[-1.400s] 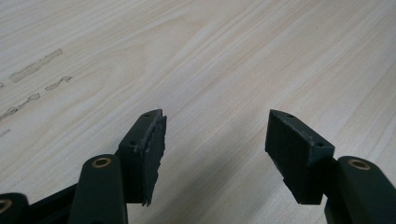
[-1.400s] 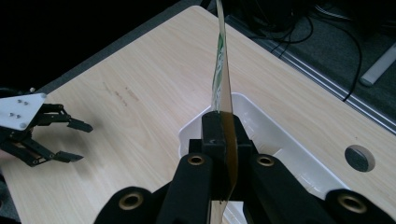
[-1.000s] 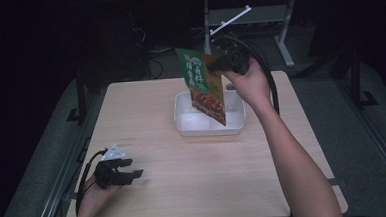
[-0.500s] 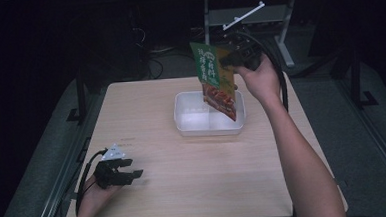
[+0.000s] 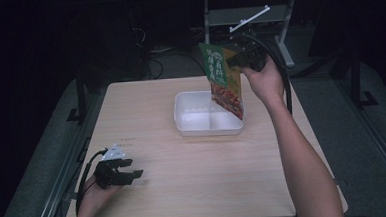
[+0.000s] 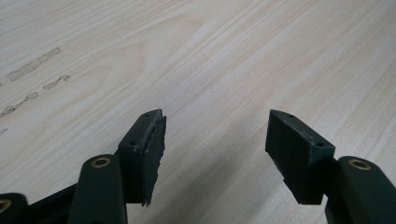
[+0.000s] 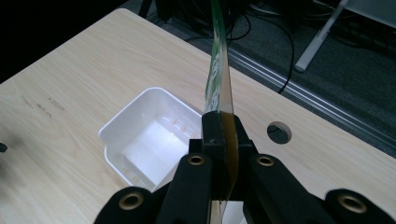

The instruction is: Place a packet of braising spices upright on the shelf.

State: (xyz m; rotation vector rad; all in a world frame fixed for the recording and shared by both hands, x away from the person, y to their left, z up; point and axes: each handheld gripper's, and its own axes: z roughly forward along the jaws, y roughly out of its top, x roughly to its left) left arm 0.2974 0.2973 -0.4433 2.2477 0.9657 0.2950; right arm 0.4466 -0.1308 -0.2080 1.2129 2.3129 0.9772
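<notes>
Right gripper [image 5: 234, 60] clamped on the green food pouch [image 5: 223, 79], fingers [image 7: 214, 135] pinched flat on its upper edge. Pouch hanging below those fingers, lower corner dipping over the right end of the white tub [image 5: 183, 120], which lies below and left of them. Left gripper [image 5: 126, 171] parked low on the surface [image 5: 195, 183] well apart from tub and pouch, fingers [image 6: 147, 149] spread wide with nothing between.

To land the pouch well: bring it further left until centred over the tub, lower until the bottom edge touches the floor inside the walls, tip it flat, and only then release. Worth minding the swing of the pouch against the right rim.

Hard to make out: pouch print too small to read; pouch edge-on in the right gripper view, so its face and its bottom hidden there; contact with the tub rim not clear. Dark surroundings beyond the surface mostly lost.
</notes>
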